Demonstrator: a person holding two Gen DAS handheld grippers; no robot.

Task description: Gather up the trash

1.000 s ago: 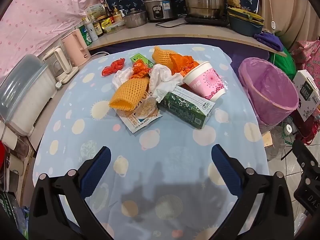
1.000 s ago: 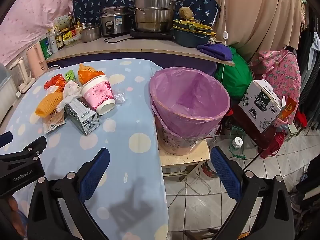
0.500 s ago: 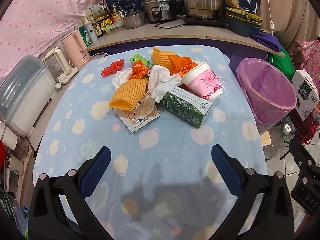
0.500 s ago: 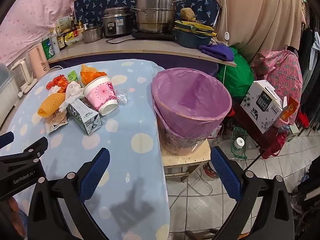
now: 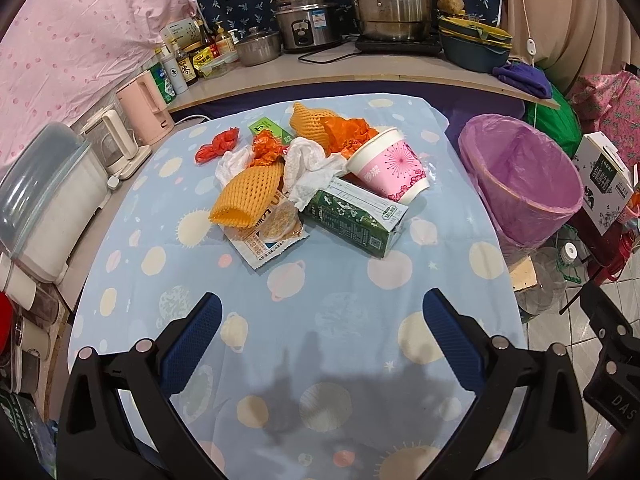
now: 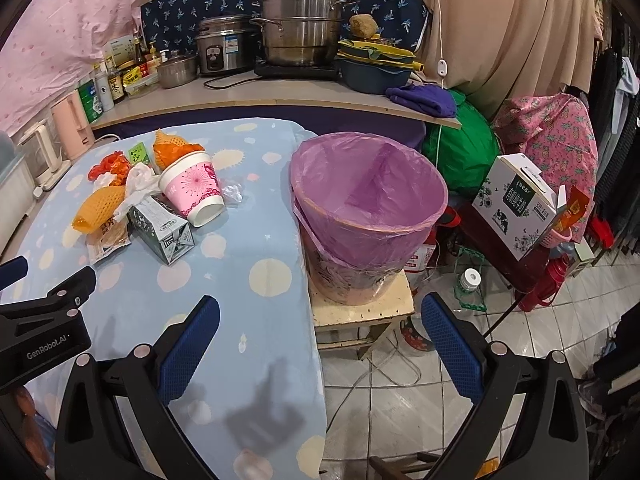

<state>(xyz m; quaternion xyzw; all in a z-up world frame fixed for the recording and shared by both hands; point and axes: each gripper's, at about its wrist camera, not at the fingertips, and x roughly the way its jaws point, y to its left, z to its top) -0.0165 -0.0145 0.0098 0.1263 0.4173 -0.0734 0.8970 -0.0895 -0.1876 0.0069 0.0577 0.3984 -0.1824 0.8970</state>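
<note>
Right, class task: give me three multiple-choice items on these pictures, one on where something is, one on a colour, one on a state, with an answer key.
1. Where does the bin stand?
A. On the table among the trash
B. On a low stool beside the table
C. On the shelf next to the pots

2. What colour is the liner bag in the bin?
A. Purple
B. Black
C. White

3. How is the pink paper cup placed?
A. Upright
B. Crushed flat
C. Tipped on its side against the green carton

Key:
1 B, the bin rests on a small stool off the edge of the table.
2 A, the liner is purple.
3 C, the cup's base and open rim both face sideways, beside the carton.
</note>
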